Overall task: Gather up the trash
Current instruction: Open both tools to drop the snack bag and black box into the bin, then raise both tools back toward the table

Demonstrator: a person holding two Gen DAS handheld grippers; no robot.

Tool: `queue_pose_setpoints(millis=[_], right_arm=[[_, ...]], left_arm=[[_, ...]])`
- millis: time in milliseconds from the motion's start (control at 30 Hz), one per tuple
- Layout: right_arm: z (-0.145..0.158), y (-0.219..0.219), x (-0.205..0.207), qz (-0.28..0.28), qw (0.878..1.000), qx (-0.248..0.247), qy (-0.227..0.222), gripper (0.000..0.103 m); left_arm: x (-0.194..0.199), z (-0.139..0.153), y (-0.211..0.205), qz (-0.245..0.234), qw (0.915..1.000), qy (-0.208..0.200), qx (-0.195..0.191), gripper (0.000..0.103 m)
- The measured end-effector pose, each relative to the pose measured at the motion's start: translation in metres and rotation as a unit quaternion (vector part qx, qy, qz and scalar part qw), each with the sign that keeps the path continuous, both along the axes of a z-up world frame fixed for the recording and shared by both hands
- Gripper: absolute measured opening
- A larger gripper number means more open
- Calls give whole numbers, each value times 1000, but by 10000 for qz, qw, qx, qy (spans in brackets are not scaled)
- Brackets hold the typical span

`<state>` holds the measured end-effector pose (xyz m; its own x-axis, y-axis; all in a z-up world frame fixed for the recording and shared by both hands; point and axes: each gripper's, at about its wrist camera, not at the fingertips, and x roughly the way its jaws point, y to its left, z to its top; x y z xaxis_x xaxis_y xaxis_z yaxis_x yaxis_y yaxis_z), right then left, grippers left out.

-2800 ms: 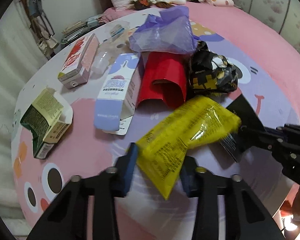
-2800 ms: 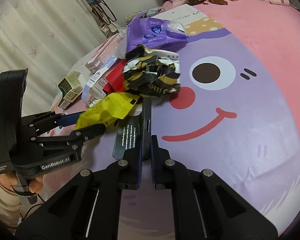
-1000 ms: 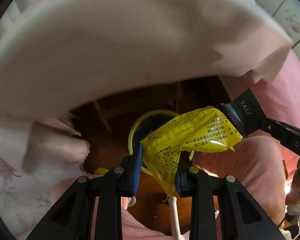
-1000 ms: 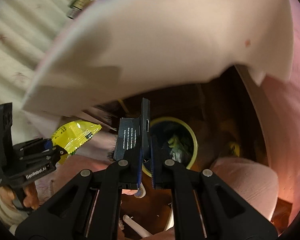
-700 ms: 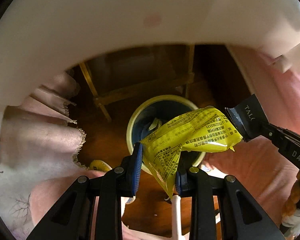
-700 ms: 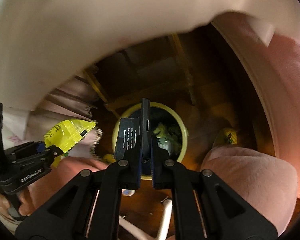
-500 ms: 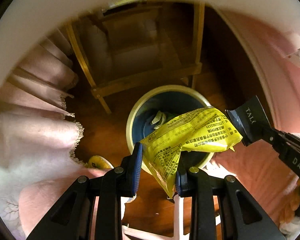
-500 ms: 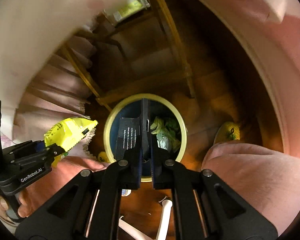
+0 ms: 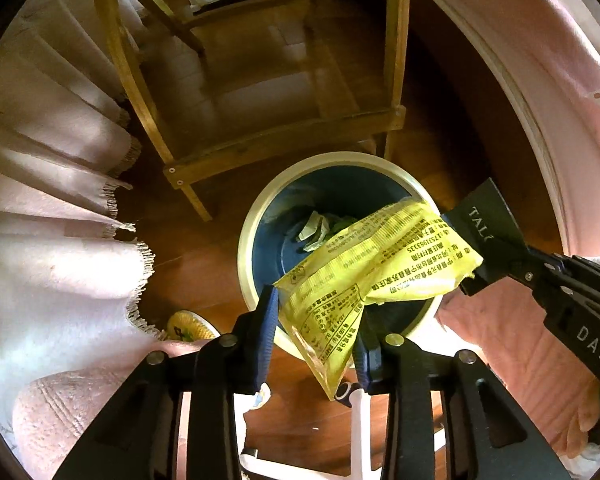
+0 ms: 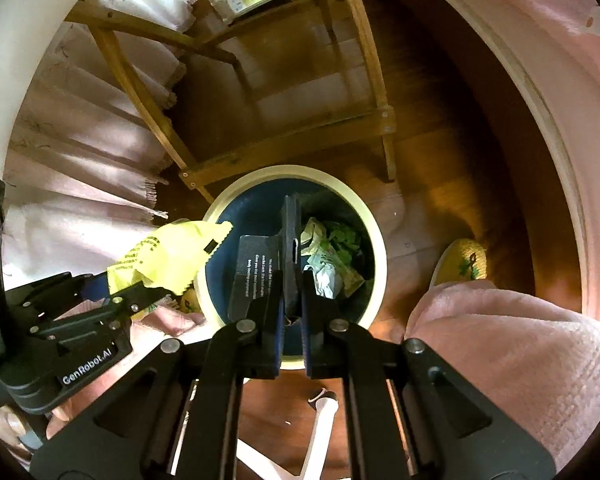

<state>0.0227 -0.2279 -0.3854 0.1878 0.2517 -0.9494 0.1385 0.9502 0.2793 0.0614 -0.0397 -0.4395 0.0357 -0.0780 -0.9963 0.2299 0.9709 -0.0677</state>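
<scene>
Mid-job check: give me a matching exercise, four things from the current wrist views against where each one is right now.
Things:
1. yellow wrapper
2. black card
3. crumpled paper
4. slipper

Places:
A. lying at the bottom of the bin
B. on the wooden floor beside the bin
C. between the fingers of the opening left claw, above the bin
D. pinched in the shut right claw, above the bin

Pairs: 1-C, 2-D, 3-A, 4-B
</scene>
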Motion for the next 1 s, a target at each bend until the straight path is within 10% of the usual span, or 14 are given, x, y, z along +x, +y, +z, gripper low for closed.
queue_pose_setpoints(millis=[233, 367, 1000], right_arm=[[-8, 0, 4, -81, 9999, -3, 113, 7], [-6, 0, 5, -94, 10000, 2, 22, 35], [3, 5, 6, 72, 9998, 29, -205, 35]], left_arm=[[2, -4, 6, 86, 9999, 58, -16, 53], [3, -6, 9, 166, 9998, 71, -3, 68], [2, 14, 19, 420, 9983, -389, -86, 88]])
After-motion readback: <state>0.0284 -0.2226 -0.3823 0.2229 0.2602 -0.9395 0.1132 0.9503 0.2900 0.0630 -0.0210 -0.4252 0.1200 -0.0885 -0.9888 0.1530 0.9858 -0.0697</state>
